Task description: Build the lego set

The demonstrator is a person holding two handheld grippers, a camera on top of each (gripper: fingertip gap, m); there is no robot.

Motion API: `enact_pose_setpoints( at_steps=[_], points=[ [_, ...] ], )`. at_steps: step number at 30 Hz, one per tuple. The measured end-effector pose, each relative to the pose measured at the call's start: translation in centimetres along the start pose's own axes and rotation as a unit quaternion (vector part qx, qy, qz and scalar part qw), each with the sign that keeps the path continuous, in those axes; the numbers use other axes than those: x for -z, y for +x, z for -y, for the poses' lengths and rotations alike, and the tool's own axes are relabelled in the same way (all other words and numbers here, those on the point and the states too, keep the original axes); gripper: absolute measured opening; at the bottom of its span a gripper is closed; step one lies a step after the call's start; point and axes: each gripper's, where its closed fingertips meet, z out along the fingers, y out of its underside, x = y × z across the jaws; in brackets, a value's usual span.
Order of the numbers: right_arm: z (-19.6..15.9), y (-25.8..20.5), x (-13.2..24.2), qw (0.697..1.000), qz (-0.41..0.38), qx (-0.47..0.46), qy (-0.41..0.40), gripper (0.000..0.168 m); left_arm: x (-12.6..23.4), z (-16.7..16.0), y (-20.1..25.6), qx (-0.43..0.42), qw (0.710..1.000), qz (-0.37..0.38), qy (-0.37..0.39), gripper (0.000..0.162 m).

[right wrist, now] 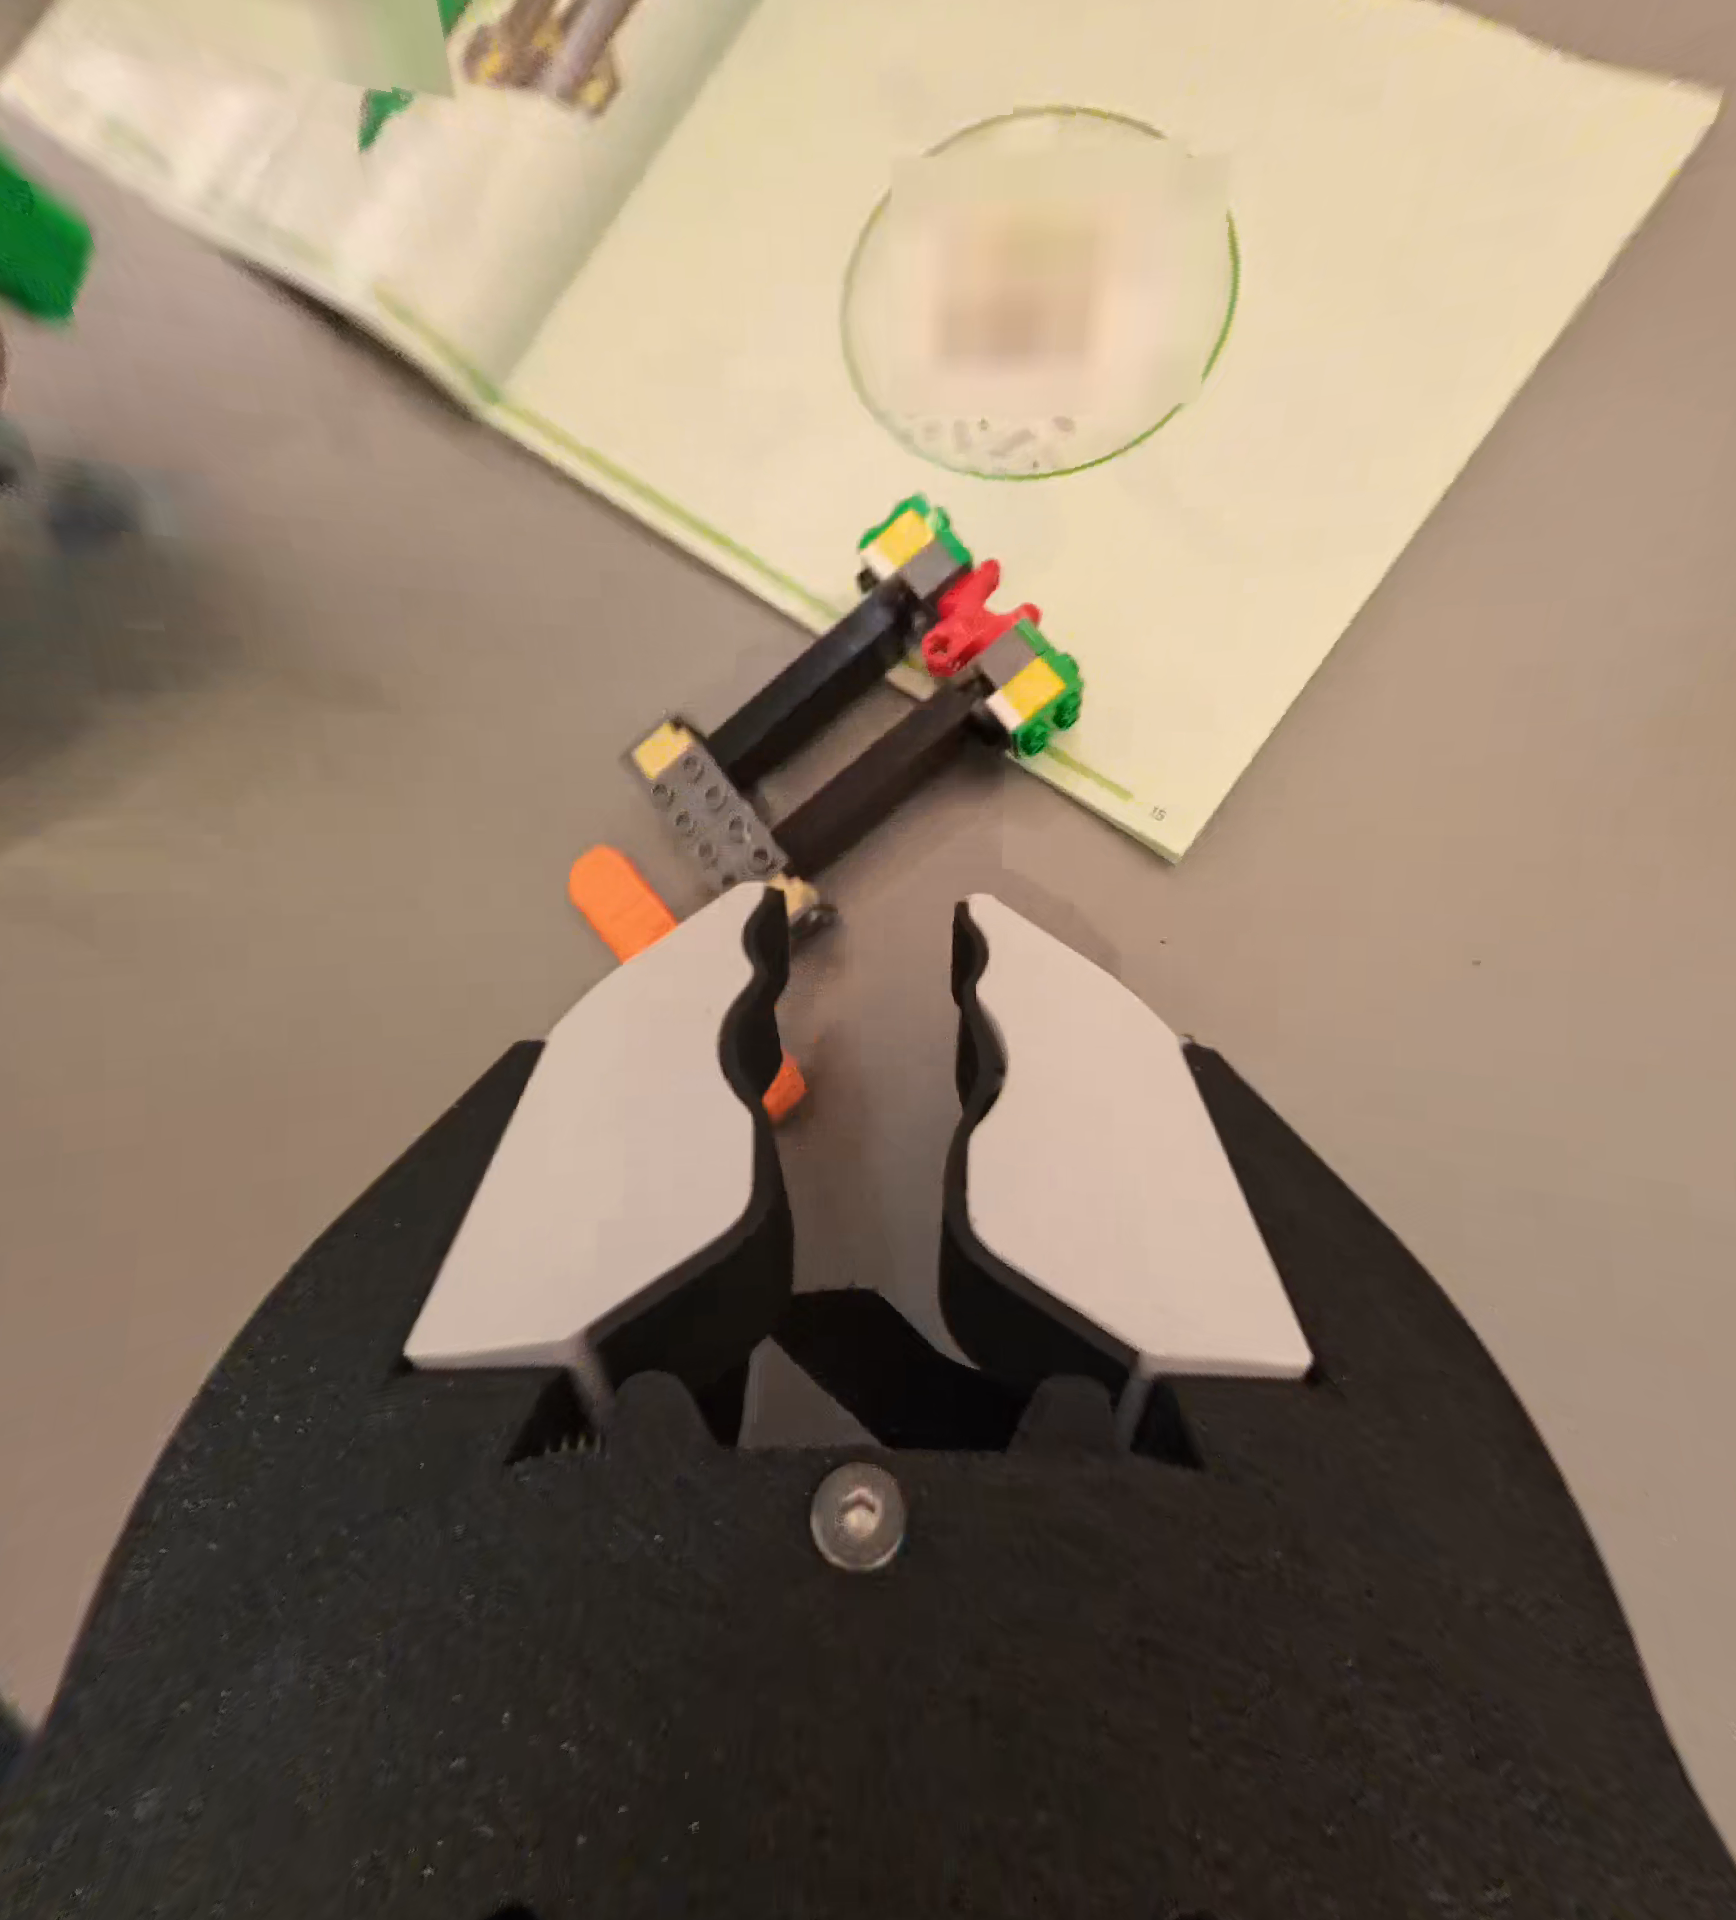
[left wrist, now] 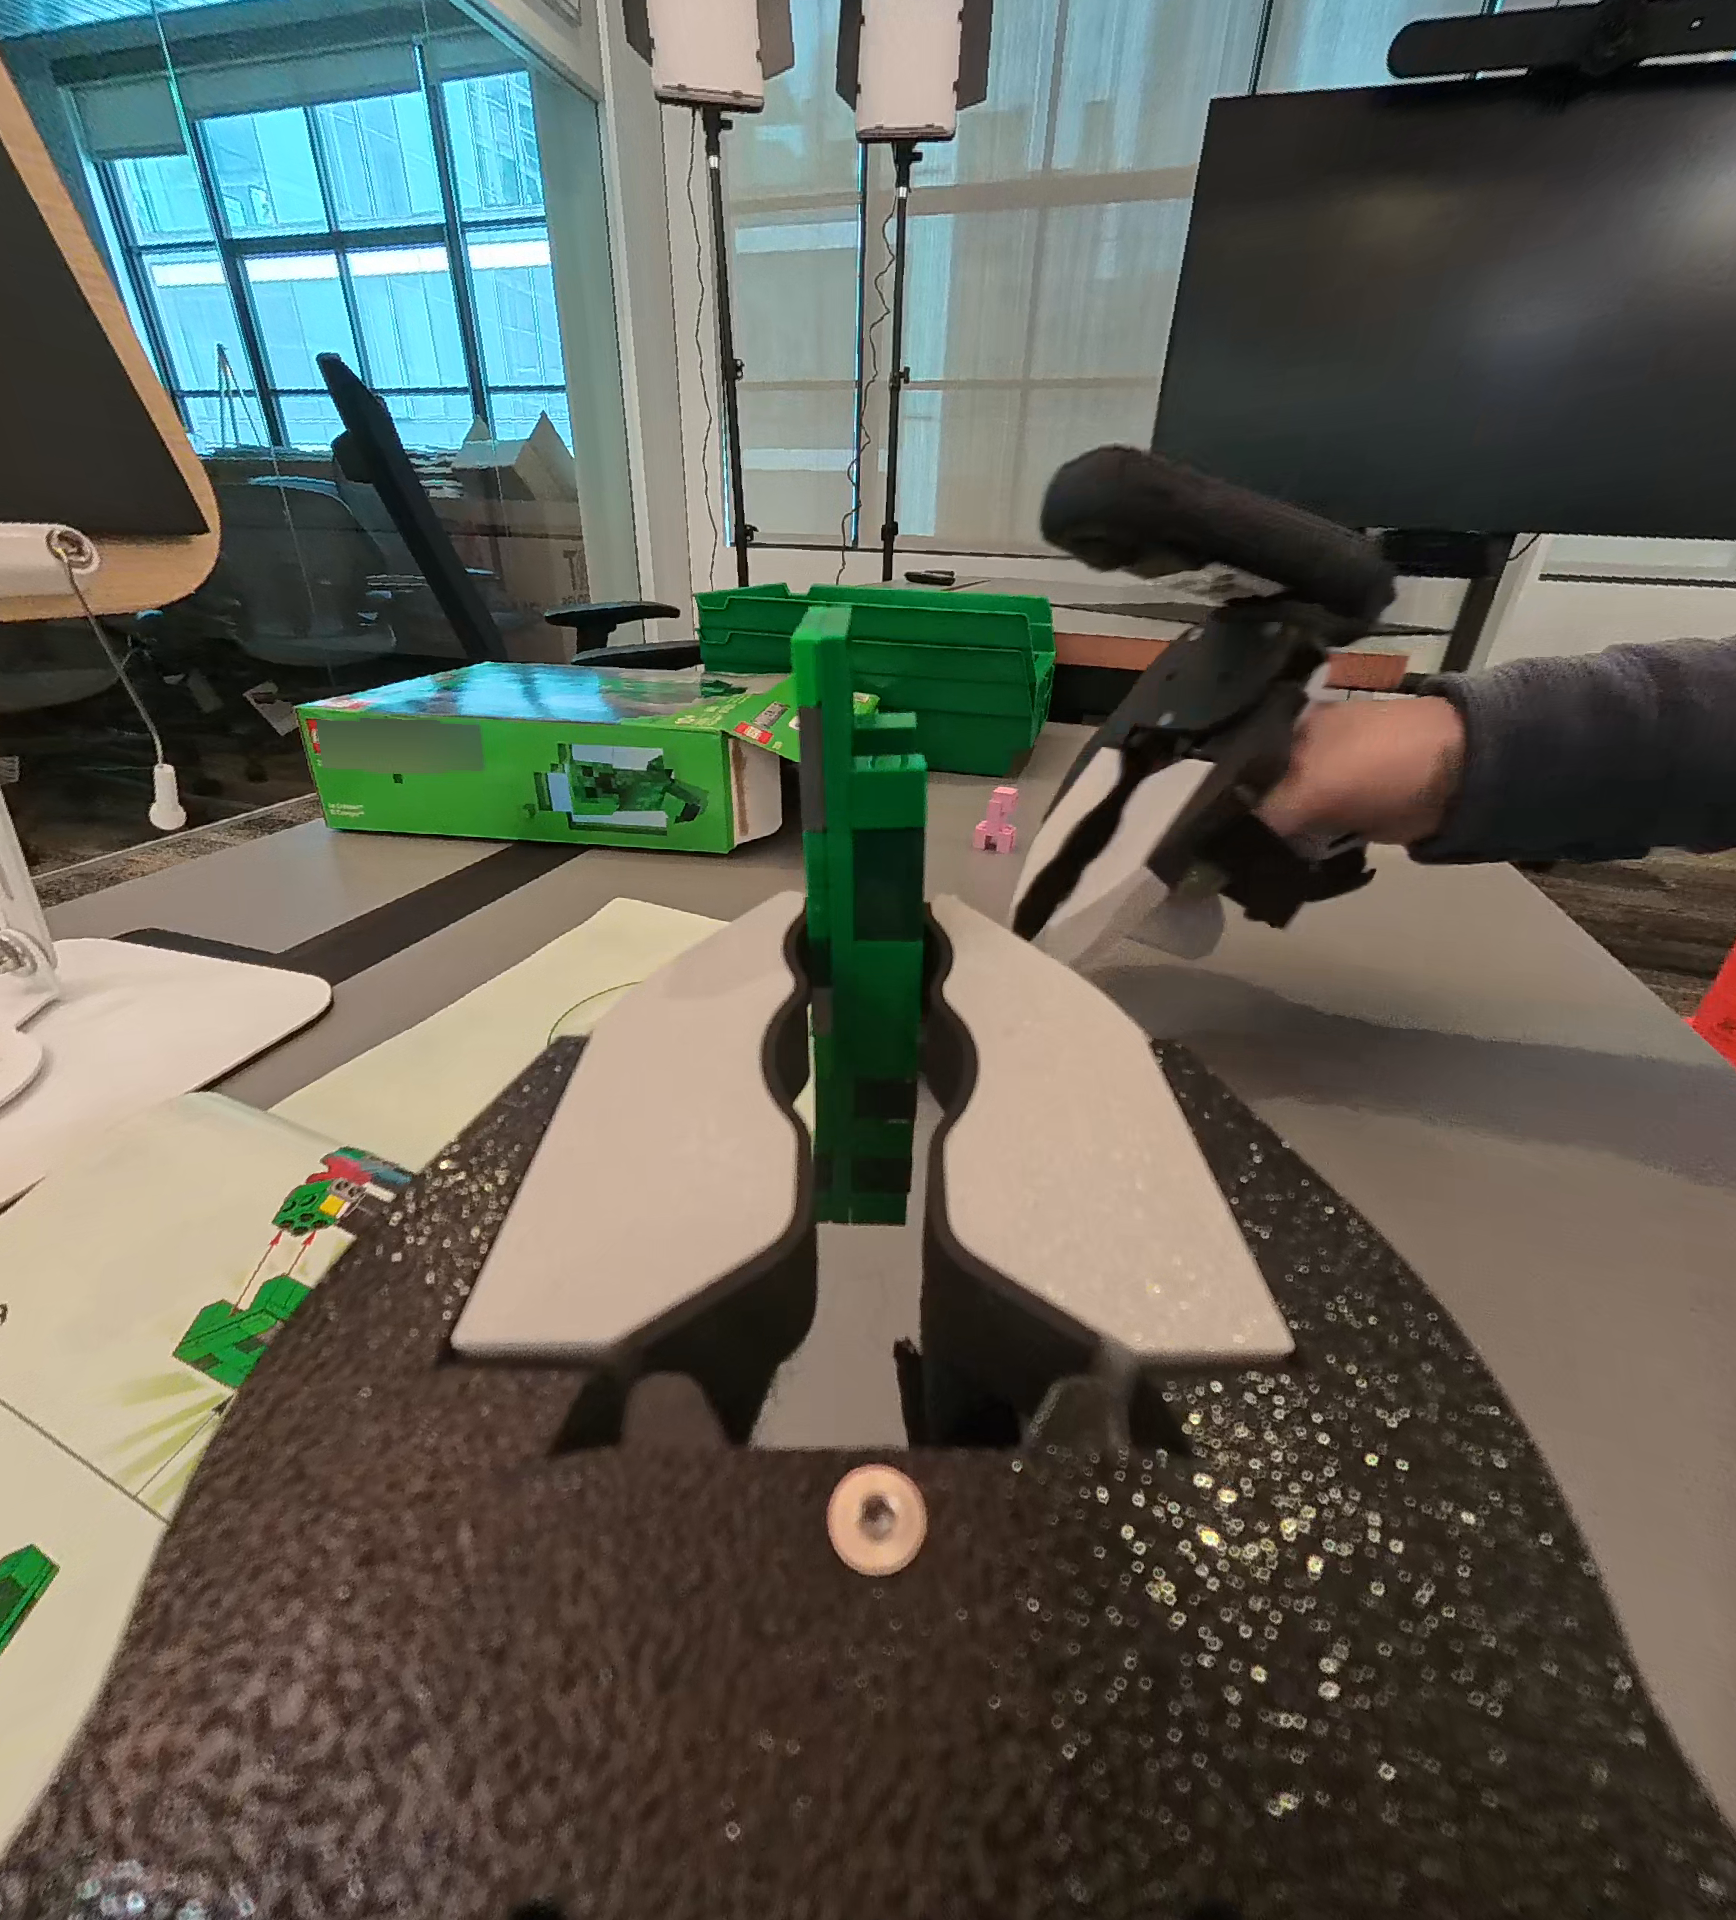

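- The left hand-held gripper (left wrist: 869, 966) is clenched on a tall green brick build (left wrist: 862, 935), which stands upright between its two grey fingers (left wrist: 656, 1132); the lower end of the build is hidden between the fingers.
- The right hand-held gripper (right wrist: 859, 914) hangs released over the grey table (right wrist: 324, 935), its fingers apart with nothing between them.
- Just ahead of its tips lies a small brick frame (right wrist: 843, 707): two black bars joining a grey studded plate to yellow, grey and green end blocks, with a red piece between those blocks. Its far end rests on the corner of an open instruction booklet (right wrist: 1363, 468).
- An orange tool (right wrist: 625, 909) lies beside the frame, partly hidden under the left finger.
- The left edge of the right wrist view is blurred; a green shape there is cut off and hard to make out.
- In the left wrist view, a person's hand (left wrist: 1363, 769) holds the right gripper, tips angled down toward the table.
- Farther back sit a green box (left wrist: 531, 769), stacked green bins (left wrist: 947, 644) and a small pink figure (left wrist: 997, 821).
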Motion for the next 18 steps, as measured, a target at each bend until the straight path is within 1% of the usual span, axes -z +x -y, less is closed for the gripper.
enact_pose_setpoints(
  at_steps=[2,4,7,9,10,11,13,14,16,18],
  points=[
    [0.6,0.1,-0.6,0.997,0.029,-0.065,-0.006,0.028,0.0,0.1,0.0,-0.001,1.000,0.001,0.001,0.017],
    [1.1,0.1,-1.0,0.994,0.048,-0.100,-0.008,0.028,0.1,0.1,-0.1,0.001,1.000,0.002,0.003,0.017],
    [1.5,0.8,-1.1,0.994,0.044,-0.100,0.001,0.030,0.2,0.3,-0.3,0.003,1.000,0.004,0.006,0.017],
    [2.4,0.7,-0.6,0.994,0.059,-0.089,0.040,0.037,0.2,0.3,-0.3,0.004,1.000,0.003,0.007,0.017],
    [3.2,0.3,0.0,0.991,0.075,-0.080,0.076,0.041,0.2,0.3,-0.3,0.005,1.000,0.000,0.007,0.017],
    [4.2,-0.5,0.8,0.986,0.094,-0.065,0.121,0.040,0.2,0.3,-0.2,0.006,1.000,-0.004,0.006,0.017],
    [6.1,-3.6,2.9,0.967,0.148,-0.015,0.209,0.041,0.0,0.4,0.5,0.007,1.000,-0.027,0.011,0.017],
    [6.8,-5.4,3.7,0.956,0.174,0.011,0.237,0.043,0.0,0.6,1.1,0.014,0.999,-0.048,0.020,0.017],
    [7.1,-8.9,4.2,0.943,0.214,0.070,0.245,0.050,-0.1,1.4,2.3,0.051,0.992,-0.097,0.054,0.017],
    [7.0,-12.0,3.6,0.932,0.241,0.121,0.243,0.056,0.1,2.4,3.6,0.109,0.977,-0.159,0.094,0.017]
  ],
)
